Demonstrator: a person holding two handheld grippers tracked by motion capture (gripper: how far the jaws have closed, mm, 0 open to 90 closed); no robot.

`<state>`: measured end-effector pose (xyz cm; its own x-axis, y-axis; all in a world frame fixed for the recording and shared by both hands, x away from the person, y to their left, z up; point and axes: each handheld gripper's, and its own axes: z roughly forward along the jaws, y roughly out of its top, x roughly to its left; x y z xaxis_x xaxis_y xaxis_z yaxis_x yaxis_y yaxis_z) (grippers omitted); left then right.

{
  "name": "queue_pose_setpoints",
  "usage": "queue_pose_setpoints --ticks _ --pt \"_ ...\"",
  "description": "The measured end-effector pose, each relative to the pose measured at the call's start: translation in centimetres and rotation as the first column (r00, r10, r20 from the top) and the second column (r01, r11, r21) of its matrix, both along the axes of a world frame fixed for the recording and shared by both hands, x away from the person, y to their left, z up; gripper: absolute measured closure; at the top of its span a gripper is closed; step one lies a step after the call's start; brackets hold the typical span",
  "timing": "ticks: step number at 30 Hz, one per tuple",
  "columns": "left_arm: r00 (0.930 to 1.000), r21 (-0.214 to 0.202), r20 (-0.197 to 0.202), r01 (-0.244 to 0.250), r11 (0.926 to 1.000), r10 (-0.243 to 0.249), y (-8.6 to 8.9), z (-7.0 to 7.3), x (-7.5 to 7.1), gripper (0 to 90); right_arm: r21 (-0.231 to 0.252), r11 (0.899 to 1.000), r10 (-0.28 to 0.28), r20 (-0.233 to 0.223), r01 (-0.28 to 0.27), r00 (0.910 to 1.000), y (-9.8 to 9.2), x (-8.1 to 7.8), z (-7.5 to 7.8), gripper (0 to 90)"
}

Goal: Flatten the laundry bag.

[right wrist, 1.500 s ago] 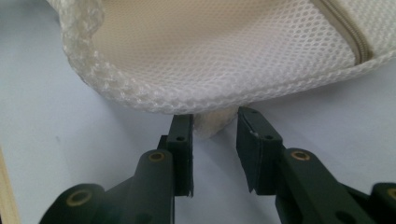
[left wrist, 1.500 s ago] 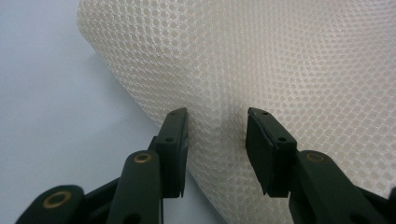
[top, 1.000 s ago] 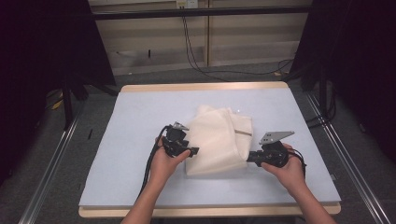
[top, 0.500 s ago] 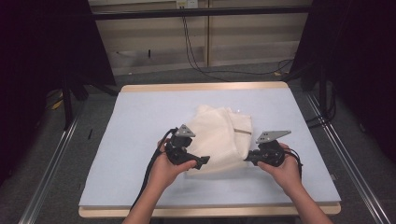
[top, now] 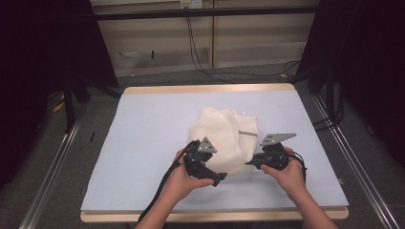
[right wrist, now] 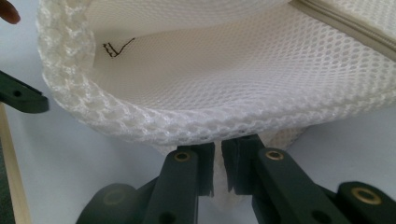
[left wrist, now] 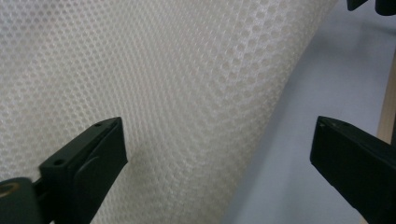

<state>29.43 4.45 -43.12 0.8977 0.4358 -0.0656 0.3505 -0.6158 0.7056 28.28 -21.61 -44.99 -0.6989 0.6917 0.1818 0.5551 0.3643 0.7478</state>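
In the high view, a white mesh bag [top: 224, 138] is lying crumpled near the middle of the pale blue bench [top: 143, 133], with the left gripper [top: 217, 177] sitting at its near edge and the right gripper [top: 250, 163] meeting its near right edge, each in one of the person's hands. In the left gripper view, the left gripper [left wrist: 219, 154] is showing its fingers [left wrist: 88, 163] standing wide apart, having just been opening; the mesh bag [left wrist: 163, 84] is lying beyond and below them, unpinched. In the right gripper view, the right gripper [right wrist: 218, 163] is pressing its fingers [right wrist: 196, 168] nearly together, clamping a thin fold of the mesh bag [right wrist: 233, 88], whose rolled edge is sagging just above them.
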Motion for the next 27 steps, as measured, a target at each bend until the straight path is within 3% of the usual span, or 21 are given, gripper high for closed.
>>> queue_pose_setpoints --ticks 3,5,9,12,19,27 --pt "1.0000 0.027 -0.002 -0.007 0.9996 0.007 0.0 -0.1 0.2 19.3 0.001 1.000 0.005 -0.001 -0.005 1.0000 0.3 0.0 0.0 82.2" --pt "0.9997 0.007 -0.005 -0.022 0.9997 0.022 0.3 -0.1 0.5 28.7 0.003 1.000 0.008 0.000 -0.008 1.0000 0.4 0.1 0.0 81.6" --pt "0.9986 -0.025 0.000 -0.054 0.9982 0.054 1.2 0.5 0.7 58.8 0.006 1.000 0.007 0.001 -0.007 1.0000 0.3 0.2 -0.1 80.1" --pt "0.9955 -0.064 -0.025 -0.093 0.9936 0.091 2.1 0.8 0.8 70.2 -0.003 1.000 -0.002 0.003 0.002 1.0000 0.1 0.2 -0.2 78.3" --pt "0.9839 -0.127 -0.006 -0.178 0.9758 0.178 5.1 1.1 0.6 74.2 -0.021 0.999 -0.041 -0.003 0.041 0.9991 -0.4 0.3 -0.8 70.7" --pt "0.9676 -0.143 0.002 -0.250 0.9577 0.253 7.8 1.4 0.3 74.3 -0.039 0.997 -0.067 -0.002 0.067 0.9978 -0.1 0.7 -1.0 61.4"
